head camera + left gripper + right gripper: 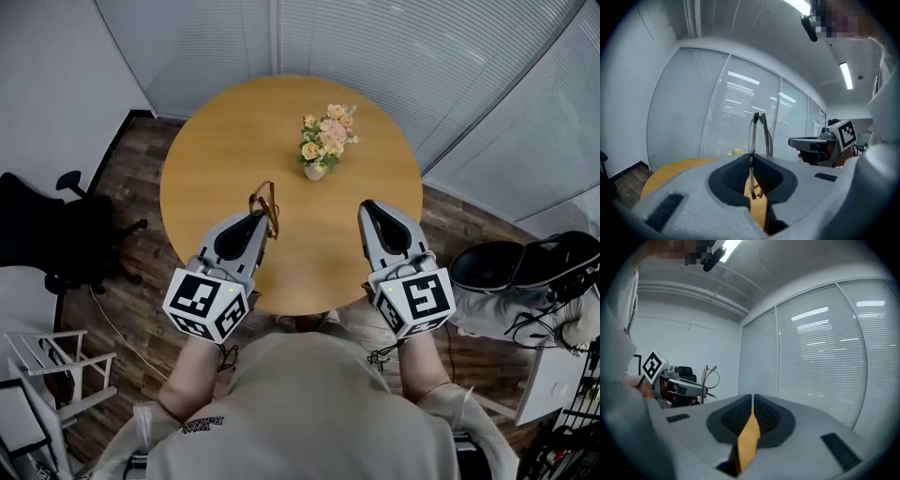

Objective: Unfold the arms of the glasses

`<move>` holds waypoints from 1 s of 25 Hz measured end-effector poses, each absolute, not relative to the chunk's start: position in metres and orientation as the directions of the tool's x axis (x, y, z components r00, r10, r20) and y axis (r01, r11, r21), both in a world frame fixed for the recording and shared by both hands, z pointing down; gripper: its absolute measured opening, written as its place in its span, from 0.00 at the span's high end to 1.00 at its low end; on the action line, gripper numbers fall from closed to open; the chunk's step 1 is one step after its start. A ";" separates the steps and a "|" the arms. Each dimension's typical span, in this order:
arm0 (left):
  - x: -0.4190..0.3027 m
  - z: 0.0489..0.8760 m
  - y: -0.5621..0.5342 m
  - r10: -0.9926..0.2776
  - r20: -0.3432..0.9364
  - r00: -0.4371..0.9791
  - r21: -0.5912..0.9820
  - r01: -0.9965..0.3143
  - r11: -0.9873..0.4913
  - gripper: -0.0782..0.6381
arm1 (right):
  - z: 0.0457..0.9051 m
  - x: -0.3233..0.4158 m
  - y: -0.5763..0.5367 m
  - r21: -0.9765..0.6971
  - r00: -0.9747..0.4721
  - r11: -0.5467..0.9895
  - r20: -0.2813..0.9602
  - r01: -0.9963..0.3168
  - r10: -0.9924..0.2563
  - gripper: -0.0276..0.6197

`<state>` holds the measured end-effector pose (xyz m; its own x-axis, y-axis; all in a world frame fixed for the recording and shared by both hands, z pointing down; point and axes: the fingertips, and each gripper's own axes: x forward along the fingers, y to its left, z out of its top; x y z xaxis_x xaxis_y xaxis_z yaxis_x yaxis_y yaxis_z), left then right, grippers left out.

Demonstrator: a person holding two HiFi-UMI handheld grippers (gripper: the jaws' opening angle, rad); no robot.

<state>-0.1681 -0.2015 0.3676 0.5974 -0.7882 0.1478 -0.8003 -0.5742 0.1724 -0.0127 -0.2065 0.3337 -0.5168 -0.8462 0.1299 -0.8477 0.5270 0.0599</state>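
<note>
the left gripper (265, 217) (751, 161) is pinching the brown-rimmed glasses (267, 202) (754, 133) above the round wooden table (225, 141); the right gripper (367, 208) (752, 404), jaws pressed together (holding nothing), should be opening to hook one seemingly folded arm (767, 136).

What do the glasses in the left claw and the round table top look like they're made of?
Glasses: thin frame, possibly metal or slim plastic, brownish in the head view. The lenses are clear, since the blinds show through them. Table: wood or wood-look laminate with a smooth, low-sheen finish. The honey colour is even with no clear grain, so I can't tell which.
</note>
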 end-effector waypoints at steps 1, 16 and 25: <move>-0.166 0.367 -0.203 -0.792 0.148 0.592 0.171 -0.804 -0.569 0.84 | 0.334 -0.011 -0.209 0.056 -0.525 0.535 0.130 -0.843 -0.841 0.90; -0.123 0.354 -0.206 -0.824 0.164 0.542 0.133 -0.840 -0.526 0.84 | 0.326 0.021 -0.222 -0.022 -0.629 0.630 0.106 -0.776 -0.770 0.90; -0.097 0.352 -0.212 -0.822 0.171 0.543 0.105 -0.840 -0.533 0.84 | 0.330 0.029 -0.233 -0.024 -0.666 0.672 0.162 -0.740 -0.728 0.90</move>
